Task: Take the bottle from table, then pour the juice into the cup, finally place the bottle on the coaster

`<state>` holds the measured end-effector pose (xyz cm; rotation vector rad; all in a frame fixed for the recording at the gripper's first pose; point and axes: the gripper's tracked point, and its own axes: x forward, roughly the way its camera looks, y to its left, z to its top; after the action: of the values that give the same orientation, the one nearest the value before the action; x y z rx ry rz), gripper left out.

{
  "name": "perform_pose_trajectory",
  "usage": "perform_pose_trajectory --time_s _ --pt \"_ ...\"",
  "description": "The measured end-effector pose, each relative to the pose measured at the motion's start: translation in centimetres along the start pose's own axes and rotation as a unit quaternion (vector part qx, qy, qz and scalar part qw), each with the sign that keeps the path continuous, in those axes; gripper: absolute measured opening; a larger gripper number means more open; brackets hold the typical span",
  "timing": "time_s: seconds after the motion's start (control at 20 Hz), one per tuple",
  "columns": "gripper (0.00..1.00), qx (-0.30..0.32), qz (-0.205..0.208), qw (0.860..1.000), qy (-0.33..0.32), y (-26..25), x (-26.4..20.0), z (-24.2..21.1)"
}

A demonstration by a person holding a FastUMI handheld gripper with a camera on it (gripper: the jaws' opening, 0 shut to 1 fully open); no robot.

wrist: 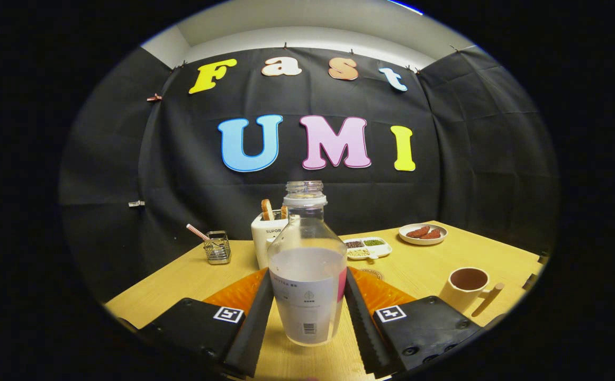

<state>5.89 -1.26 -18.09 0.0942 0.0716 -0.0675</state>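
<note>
Gripper view: table [191, 275] lies open left of the bottle [307, 275]; cup [466, 288] near its right edge; gripper [307, 312] fingers clamp the bottle.

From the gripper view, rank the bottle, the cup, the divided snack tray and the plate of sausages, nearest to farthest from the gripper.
1. Bottle: uncapped, between the fingers of the gripper, both touching its sides.
2. Cup: on the table, ahead and right of the fingers.
3. Divided snack tray: beyond the bottle, slightly right.
4. Plate of sausages: farthest, near the table's back right edge.
</note>
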Motion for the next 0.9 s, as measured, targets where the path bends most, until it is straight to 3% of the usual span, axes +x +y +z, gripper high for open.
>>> perform_pose_trajectory --time_s 0.45,0.65,0.9 --pt "0.75 0.025 0.024 0.999 -0.006 -0.8 -3.7 5.6" --pt "0.75 0.014 0.026 0.999 0.016 -2.2 -3.6 5.5" --pt "0.75 0.077 0.051 0.995 0.039 -3.6 -3.6 4.6"
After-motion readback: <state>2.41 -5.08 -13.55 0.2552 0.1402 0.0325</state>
